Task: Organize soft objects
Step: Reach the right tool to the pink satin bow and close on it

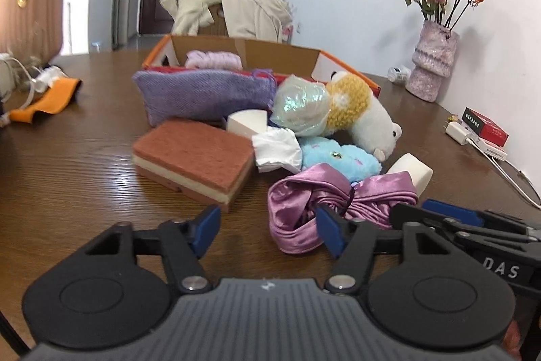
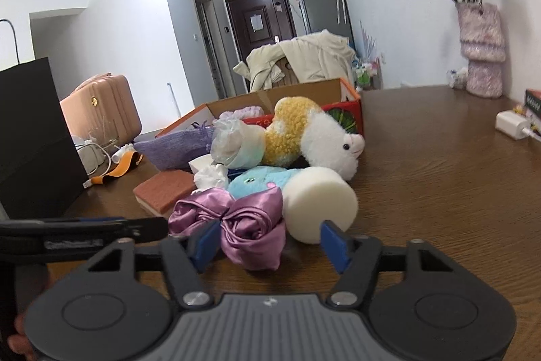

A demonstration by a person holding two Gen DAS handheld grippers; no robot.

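Quick count on the table: two plush toys (image 1: 358, 114) (image 1: 338, 156), two white foam blocks (image 1: 414, 171) (image 1: 245, 122), one layered sponge (image 1: 194, 159), one purple satin bow (image 1: 338, 205), one knitted pouch (image 1: 203, 97), one box (image 1: 257, 51), one vase (image 1: 432, 63).
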